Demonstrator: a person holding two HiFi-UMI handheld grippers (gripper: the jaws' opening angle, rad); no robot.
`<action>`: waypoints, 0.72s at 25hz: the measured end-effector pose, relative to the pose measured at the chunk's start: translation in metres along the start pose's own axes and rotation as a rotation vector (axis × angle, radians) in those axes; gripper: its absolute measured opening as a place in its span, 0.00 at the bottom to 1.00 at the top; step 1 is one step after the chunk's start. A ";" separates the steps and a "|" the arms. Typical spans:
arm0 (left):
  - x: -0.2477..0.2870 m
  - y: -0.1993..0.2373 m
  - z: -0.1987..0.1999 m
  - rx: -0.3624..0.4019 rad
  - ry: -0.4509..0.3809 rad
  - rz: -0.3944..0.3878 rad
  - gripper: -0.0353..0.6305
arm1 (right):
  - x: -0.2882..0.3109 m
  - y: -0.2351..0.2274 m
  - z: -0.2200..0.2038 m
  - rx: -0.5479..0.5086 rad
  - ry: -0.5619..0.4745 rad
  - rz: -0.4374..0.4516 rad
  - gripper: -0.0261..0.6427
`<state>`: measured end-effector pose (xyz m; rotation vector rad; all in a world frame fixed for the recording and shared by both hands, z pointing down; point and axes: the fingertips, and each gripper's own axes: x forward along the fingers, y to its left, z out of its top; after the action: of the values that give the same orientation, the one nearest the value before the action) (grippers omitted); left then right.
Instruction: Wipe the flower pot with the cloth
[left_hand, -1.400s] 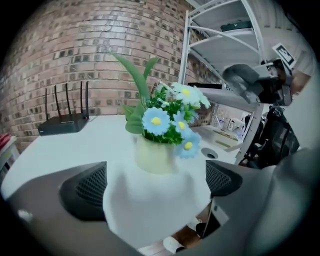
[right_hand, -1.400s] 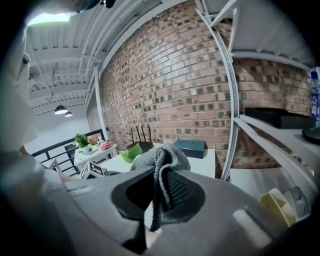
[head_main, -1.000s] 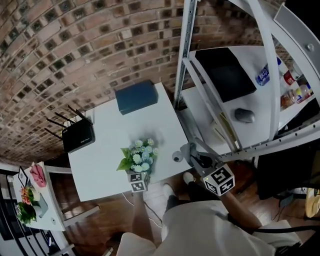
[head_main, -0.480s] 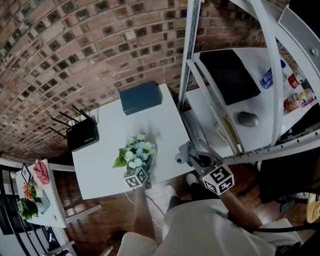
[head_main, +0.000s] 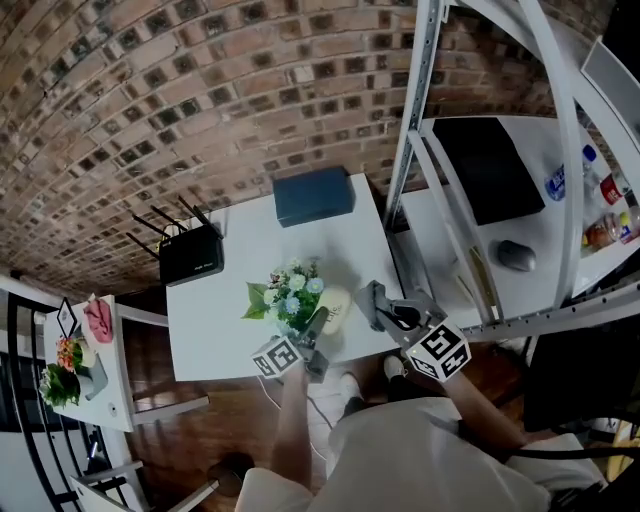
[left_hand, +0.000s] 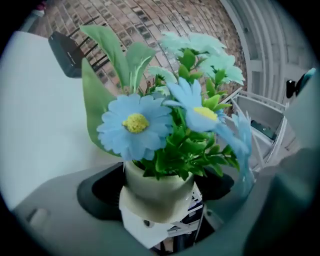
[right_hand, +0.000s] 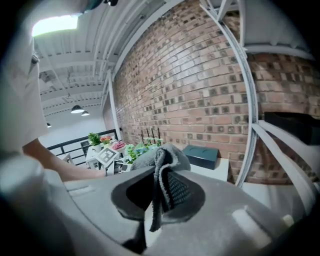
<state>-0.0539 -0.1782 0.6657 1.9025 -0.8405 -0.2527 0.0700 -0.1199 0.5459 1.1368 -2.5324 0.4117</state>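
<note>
- Left gripper (head_main: 313, 335): its jaws have just been closing and now stand at a middling width, pads pressed on either side of the flower pot (left_hand: 159, 192). The pot sits squarely between them, with its pale rim nearest the camera.
- The blue and white artificial flowers (left_hand: 137, 124) and leaves rise up and away from the jaws and fill most of the left gripper view.
- Right gripper (head_main: 385, 312): its jaws are pinched narrow on a bunched grey cloth (right_hand: 167, 172). A fold stands up above the jaws and a loose tail hangs below them.
- Pot relative to the right gripper: ahead of the cloth and off to its left. It is near but apart, and no contact between cloth and pot shows in any view.
- In the head view the pot is held at the near edge of the white table (head_main: 230, 330), leaning over with its pale base turned toward the right gripper. I cannot tell whether any part of it touches the tabletop.
- Progress, as a judgement: the set-up is done, with the pot secured in one tool and the cloth in the other. No wiping has begun, and the whole pot wall is left to do.
- What is left: bring the cloth fold across to the pot wall, rub round it, and turn the pot so that the sides under the pads get wiped too.
- Risk noted: the leaves overhang the rim and may snag the cloth.
</note>
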 end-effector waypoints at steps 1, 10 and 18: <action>-0.002 -0.014 0.003 -0.007 -0.002 -0.028 0.77 | 0.004 0.006 0.008 -0.043 -0.007 0.042 0.04; -0.025 -0.118 0.028 0.105 -0.002 -0.199 0.77 | 0.023 0.077 0.058 -0.501 0.000 0.291 0.04; -0.054 -0.155 0.042 0.112 -0.003 -0.263 0.76 | 0.012 0.065 0.110 -0.306 -0.128 0.382 0.04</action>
<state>-0.0468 -0.1331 0.5029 2.1190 -0.6158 -0.3748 -0.0065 -0.1295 0.4435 0.5859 -2.8033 0.0337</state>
